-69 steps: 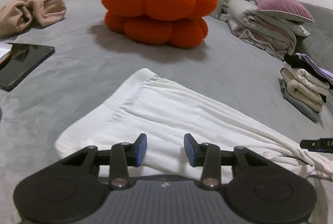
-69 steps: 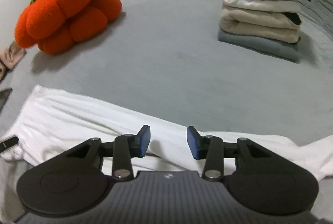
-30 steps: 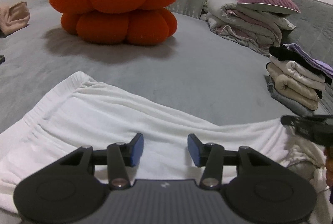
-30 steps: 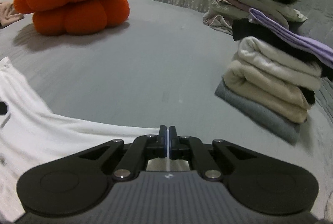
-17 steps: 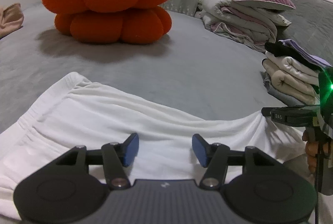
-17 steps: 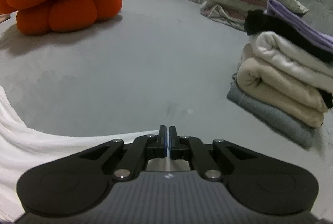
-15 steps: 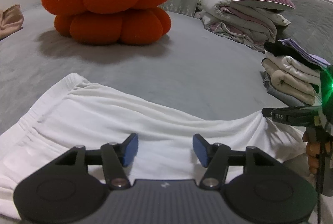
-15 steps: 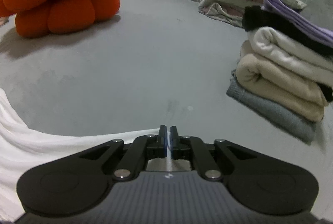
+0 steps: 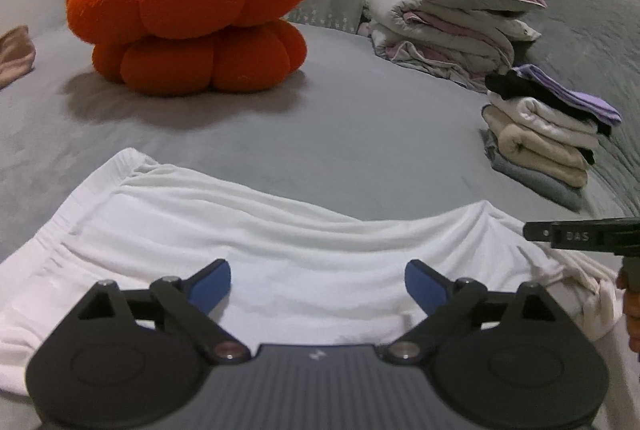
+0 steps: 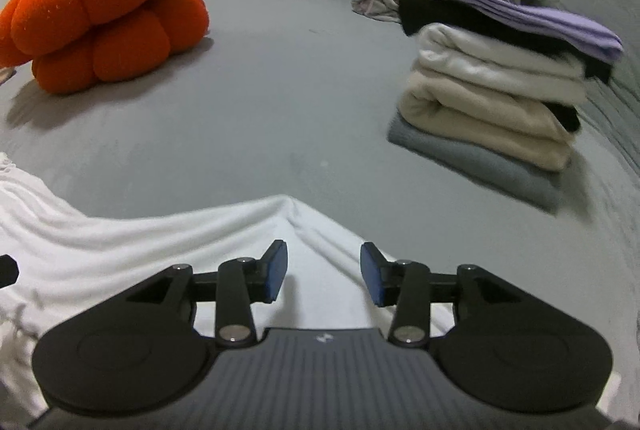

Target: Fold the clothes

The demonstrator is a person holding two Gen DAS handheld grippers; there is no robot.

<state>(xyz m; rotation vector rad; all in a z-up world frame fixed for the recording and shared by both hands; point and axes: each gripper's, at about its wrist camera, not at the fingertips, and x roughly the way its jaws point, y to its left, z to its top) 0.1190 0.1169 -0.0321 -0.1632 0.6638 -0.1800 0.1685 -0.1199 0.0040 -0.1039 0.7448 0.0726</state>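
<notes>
Half a second ago the right gripper (image 10: pixel 320 276) was pinched shut with a sliver of white cloth between its blue pads; now those pads stand clearly apart with nothing between them, and the cloth it held lies on the bed as a raised peak just ahead of its fingertips. Over the same interval the left gripper (image 9: pixel 318 284) has spread from a medium gap to a wide one, and it too holds nothing.

Directly under and ahead of both tools lies the white, softly wrinkled jersey garment (image 9: pixel 248 230), spread across the grey bed cover (image 9: pixel 360 134). Its long axis runs left to right, across the line of both grippers. A banded, gathered end lies at the far left, nearer the left gripper. At the right the cloth bunches into loose folds by the right gripper, whose black finger shows at the edge of the left wrist view (image 9: pixel 580 236).

Whether this is a spread-out stage or a pause between folds cannot be judged from the cloth alone; any fold would seem to bring one end across to the other.

Beyond, well apart from the garment, sit a stack of folded cream, grey, black and lilac clothes (image 10: pixel 500 90) and a plush orange pumpkin cushion (image 9: pixel 188 14).
</notes>
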